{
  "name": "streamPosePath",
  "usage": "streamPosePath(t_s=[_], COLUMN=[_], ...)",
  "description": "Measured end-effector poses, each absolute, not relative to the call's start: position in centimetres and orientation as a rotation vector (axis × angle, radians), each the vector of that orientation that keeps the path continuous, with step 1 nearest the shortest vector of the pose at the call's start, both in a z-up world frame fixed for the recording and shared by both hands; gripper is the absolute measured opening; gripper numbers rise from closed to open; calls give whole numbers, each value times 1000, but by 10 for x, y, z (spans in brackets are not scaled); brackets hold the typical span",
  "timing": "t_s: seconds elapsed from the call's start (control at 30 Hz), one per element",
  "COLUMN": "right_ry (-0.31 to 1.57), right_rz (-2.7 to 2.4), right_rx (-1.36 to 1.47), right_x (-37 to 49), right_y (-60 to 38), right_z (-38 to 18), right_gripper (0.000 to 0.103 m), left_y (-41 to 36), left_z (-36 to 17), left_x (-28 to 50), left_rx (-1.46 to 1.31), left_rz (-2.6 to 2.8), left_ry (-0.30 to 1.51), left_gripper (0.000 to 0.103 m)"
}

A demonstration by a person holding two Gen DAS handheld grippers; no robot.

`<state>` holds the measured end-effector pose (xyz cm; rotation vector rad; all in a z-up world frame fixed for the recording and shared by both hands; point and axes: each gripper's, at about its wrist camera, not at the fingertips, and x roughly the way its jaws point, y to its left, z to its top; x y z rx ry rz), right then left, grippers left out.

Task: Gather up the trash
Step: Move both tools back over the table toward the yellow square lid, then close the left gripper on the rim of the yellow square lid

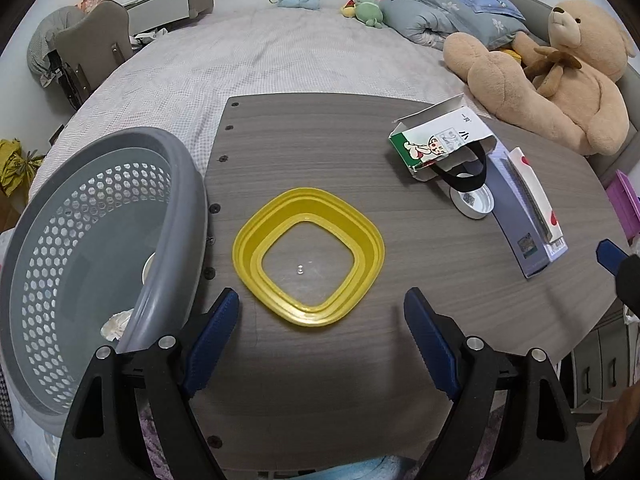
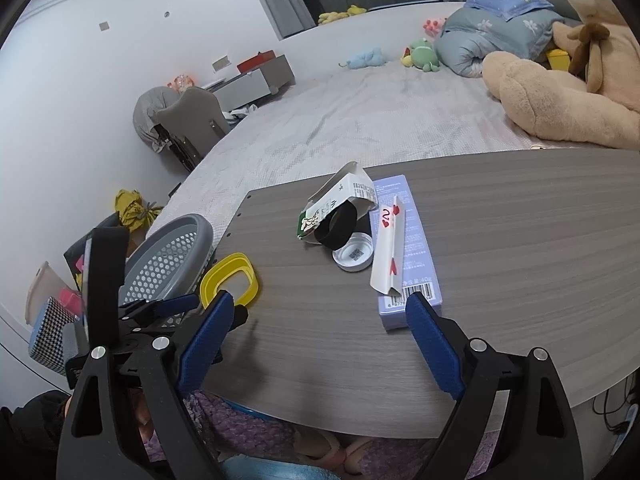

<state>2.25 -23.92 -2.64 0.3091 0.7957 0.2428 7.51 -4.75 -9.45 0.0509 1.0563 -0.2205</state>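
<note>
Right wrist: torn carton [image 2: 340, 204] crumpled on table [image 2: 500, 248]; both grippers' jaws spread, empty.

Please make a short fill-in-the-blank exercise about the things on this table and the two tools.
1. The square collapsible container on the table has the colour ____.
2. The perforated grey basket stands at the table's ____ edge in the left wrist view.
3. The white strip with red hearts lies on top of the ____ box.
4. The right tool and the left tool both hold ____.

Missing words: yellow; left; purple; nothing
</note>
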Motion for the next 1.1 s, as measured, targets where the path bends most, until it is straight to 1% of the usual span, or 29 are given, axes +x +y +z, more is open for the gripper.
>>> streamPosePath(t_s=[0.33,0.87,0.93,0.97,1.1], right_ry=[797,810,813,813,814], right_rz=[239,228,222,216,192], right_rx=[351,363,361,360,350], right_x=[19,21,23,23,26], right_y=[-255,-263,-264,-264,-265], right_z=[-37,-44,-44,-44,-44], right_gripper=[86,86,86,86,86], left_y=[-62,-72,-72,-72,-71], left_z=[-100,-101,-100,-100,-100], left_x=[90,112,112,113,110], left_rx=[99,99,93,93,94], left_rz=[-186,-198,-207,-210,-218], left_ry=[1055,1028,1020,1020,1008], left_gripper=[81,81,78,73,73])
